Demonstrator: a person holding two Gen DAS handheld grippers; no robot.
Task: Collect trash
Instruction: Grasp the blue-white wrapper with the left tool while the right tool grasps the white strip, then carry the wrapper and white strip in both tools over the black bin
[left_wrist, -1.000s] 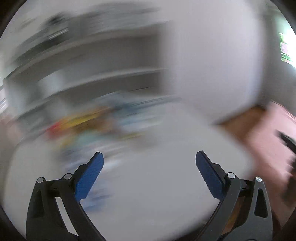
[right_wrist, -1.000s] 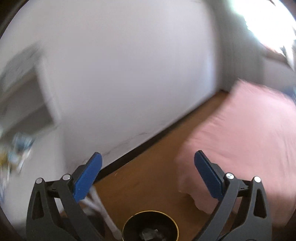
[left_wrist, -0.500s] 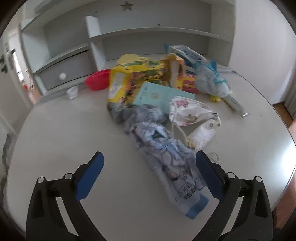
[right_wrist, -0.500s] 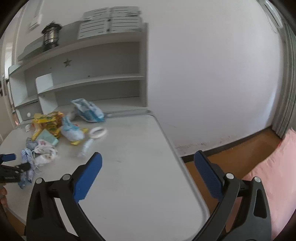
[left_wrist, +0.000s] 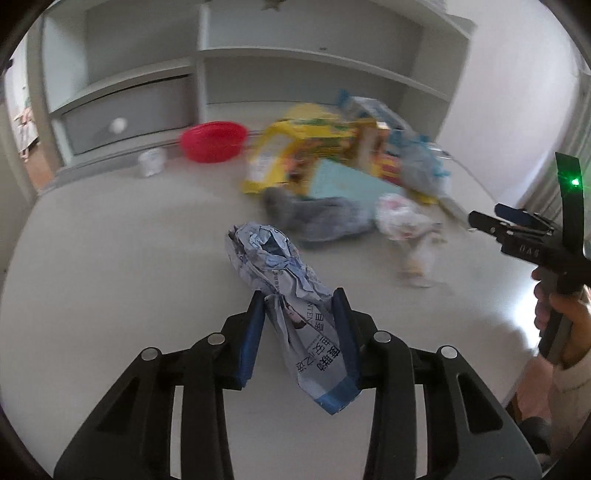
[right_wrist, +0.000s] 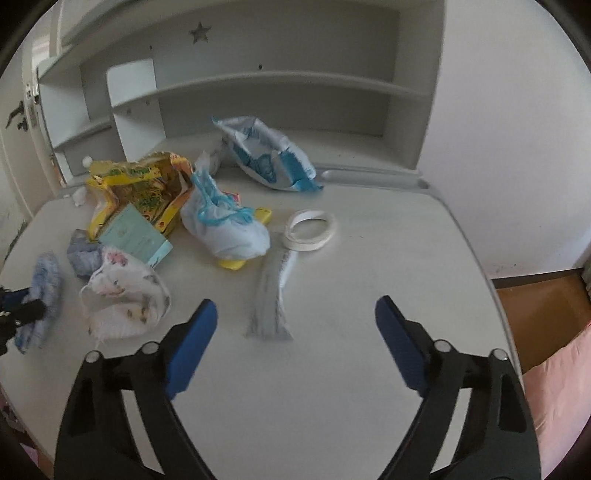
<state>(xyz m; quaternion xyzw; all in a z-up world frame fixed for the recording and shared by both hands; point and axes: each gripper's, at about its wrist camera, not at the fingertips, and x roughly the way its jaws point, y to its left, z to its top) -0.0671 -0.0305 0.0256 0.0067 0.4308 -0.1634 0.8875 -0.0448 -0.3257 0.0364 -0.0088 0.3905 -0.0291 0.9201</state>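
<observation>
My left gripper (left_wrist: 299, 314) is shut on a crumpled blue-and-white printed paper wrapper (left_wrist: 280, 273) near the front of the white desk (left_wrist: 110, 258). Its blurred shape also shows in the right wrist view (right_wrist: 44, 284) at the far left. My right gripper (right_wrist: 295, 325) is open and empty above the desk, with a flat grey strip wrapper (right_wrist: 271, 295) between its fingers. It appears in the left wrist view (left_wrist: 491, 221) at the right edge. A white floral crumpled bag (right_wrist: 125, 291) lies just left of the right gripper.
Further back lie a yellow torn box (right_wrist: 140, 188), a teal card (right_wrist: 136, 236), a light blue shoe cover (right_wrist: 225, 221), a blue-white pouch (right_wrist: 266, 155), a tape ring (right_wrist: 310, 229), a grey cloth (left_wrist: 325, 221) and a red bowl (left_wrist: 212, 142). Shelves stand behind. The desk edge drops right to a wooden floor (right_wrist: 539, 299).
My left gripper moved forward and shut on the crumpled paper wrapper. My right gripper swung from the floor and wall to over the desk and came closer to the trash.
</observation>
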